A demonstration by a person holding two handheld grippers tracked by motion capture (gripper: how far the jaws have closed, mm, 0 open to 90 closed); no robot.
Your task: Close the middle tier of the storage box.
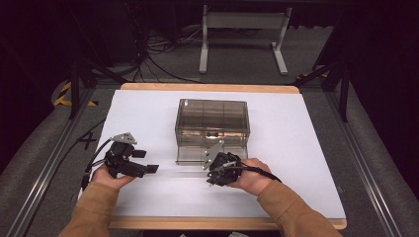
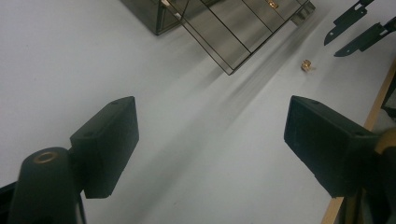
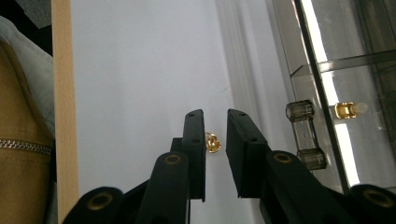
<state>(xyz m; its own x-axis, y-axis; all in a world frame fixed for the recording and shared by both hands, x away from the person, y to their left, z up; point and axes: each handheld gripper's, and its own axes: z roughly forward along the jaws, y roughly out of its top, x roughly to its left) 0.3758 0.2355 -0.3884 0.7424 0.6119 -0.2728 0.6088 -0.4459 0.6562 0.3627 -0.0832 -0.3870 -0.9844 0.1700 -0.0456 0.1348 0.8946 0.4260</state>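
White paper covers the worktop [image 1: 148, 113], and your left tongs [image 1: 146, 161] rest on it at the left, held in your left hand [image 1: 109, 175] with their tips pointing toward the middle. In the left gripper view those tongs [image 2: 212, 135] stand spread wide with bare paper between them. Farther along that view a small gold piece [image 2: 306, 65] lies on the paper, just beside the near edge of the smoky clear plastic box [image 2: 224, 28].

At the middle of the worktop sits that box [image 1: 212, 123], its inside split into compartments, with a shallow drawer pulled out toward you.

To the right, your right hand [image 1: 252, 175] holds the right tongs [image 1: 213, 178] low over the paper just in front of the drawer. In the right gripper view these tongs [image 3: 215, 135] are narrowed to a slim gap, and the gold piece [image 3: 213, 143] lies in that gap, close against one pad; whether the pads press it you cannot tell. The drawer's clear handle [image 3: 306, 135] sits just beside the tongs, and a second gold piece [image 3: 345, 110] shows inside the box.
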